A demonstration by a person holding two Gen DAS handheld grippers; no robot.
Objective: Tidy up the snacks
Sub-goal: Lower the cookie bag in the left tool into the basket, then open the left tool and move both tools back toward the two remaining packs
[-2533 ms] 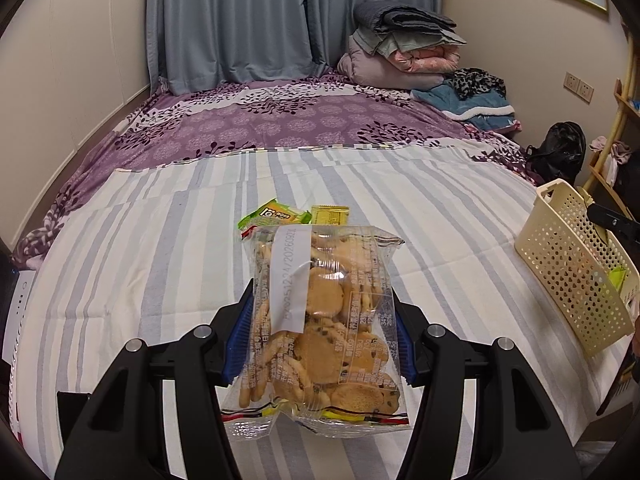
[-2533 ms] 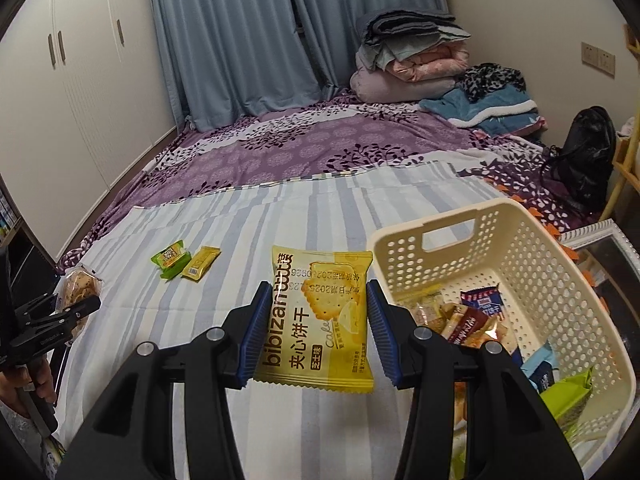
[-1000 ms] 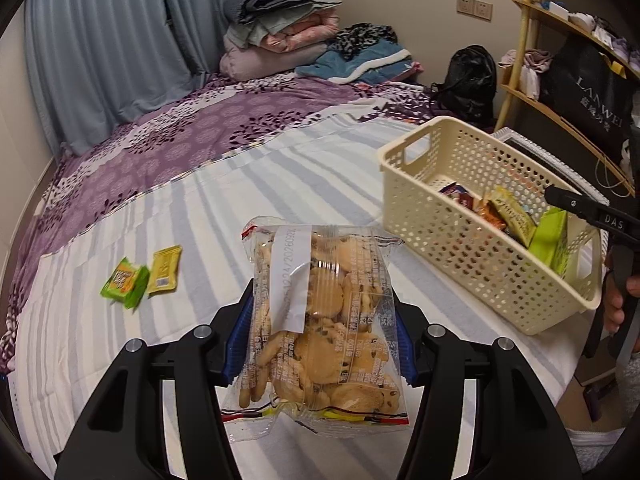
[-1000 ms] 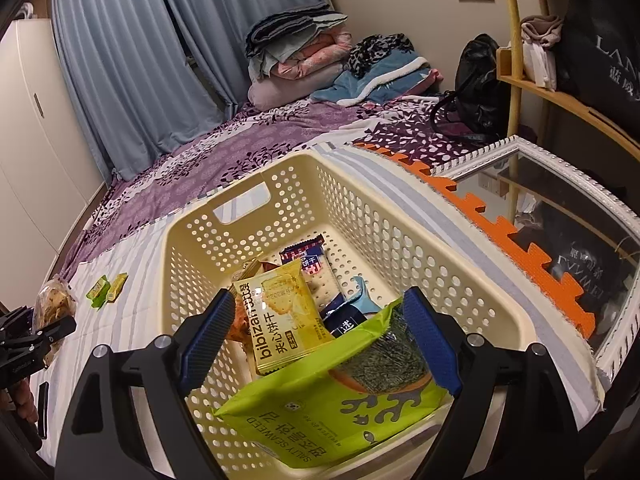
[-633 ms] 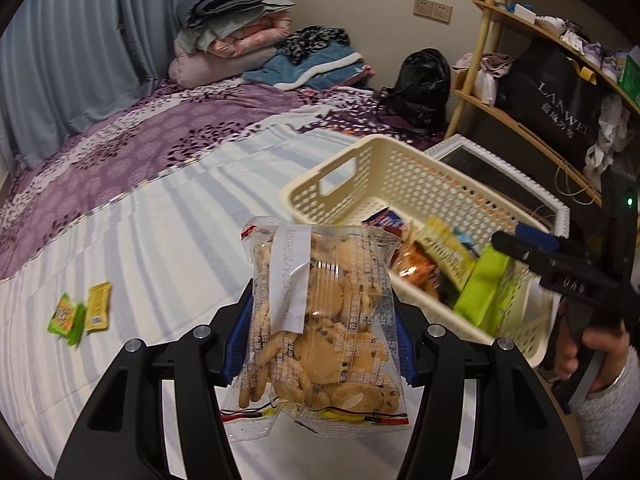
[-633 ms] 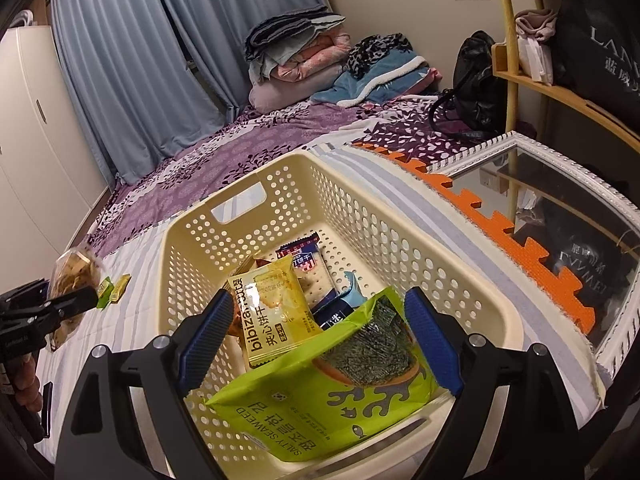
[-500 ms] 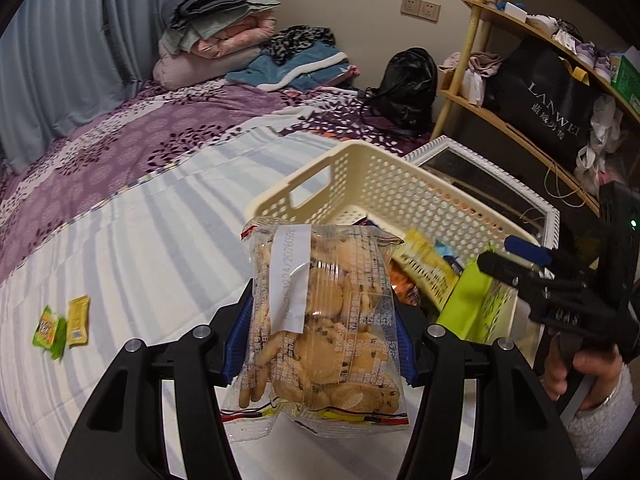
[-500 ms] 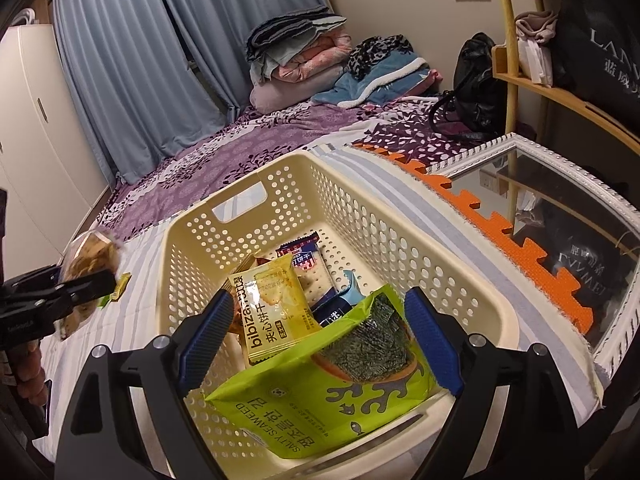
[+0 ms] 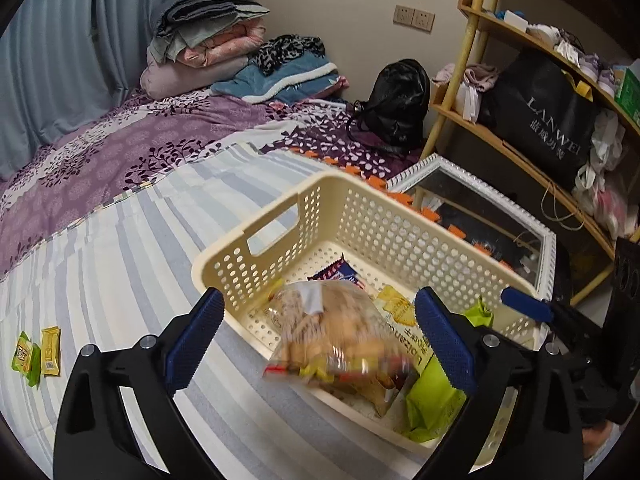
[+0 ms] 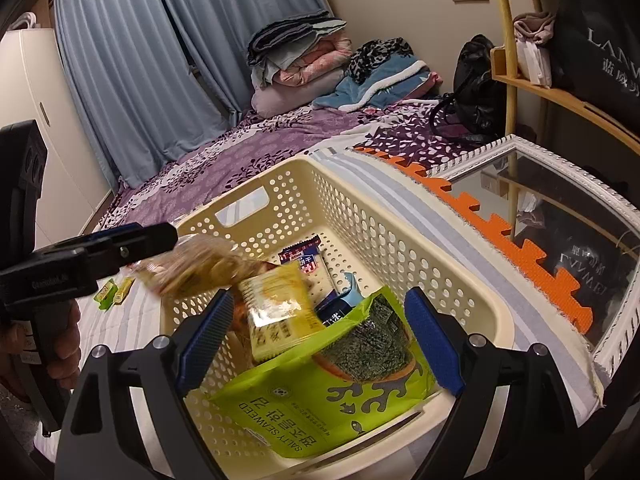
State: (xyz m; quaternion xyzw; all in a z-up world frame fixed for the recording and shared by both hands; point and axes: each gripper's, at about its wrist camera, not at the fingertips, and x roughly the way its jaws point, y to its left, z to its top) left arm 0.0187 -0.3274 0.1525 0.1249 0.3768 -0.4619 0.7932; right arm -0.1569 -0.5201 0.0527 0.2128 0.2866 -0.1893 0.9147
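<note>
A clear plastic bag of cookies (image 9: 340,332), blurred with motion, shows round tan biscuits, a white label near its top and a red and yellow strip along its lower edge. It is over the near-left corner of a cream plastic basket (image 9: 384,216) with round holes and a slot handle, which stands on a bed with a blue and white striped sheet (image 9: 120,264). The left gripper (image 9: 316,338) is opening; its blue pads stand wide on either side of the bag and do not touch it.

Inside the basket lie a yellow cracker packet (image 10: 280,304), a large lime-green bag of salty seaweed (image 10: 332,384) leaning at the near end, a dark blue and red packet (image 10: 302,258) on the floor of the basket, and a blue packet (image 10: 340,308) partly hidden.

The right gripper (image 10: 318,344) hovers over the near end of the basket, its pads apart with nothing held between them.

Two small sweets, one green (image 9: 26,356) and one yellow (image 9: 51,350), lie side by side on the sheet, well apart from the basket.
</note>
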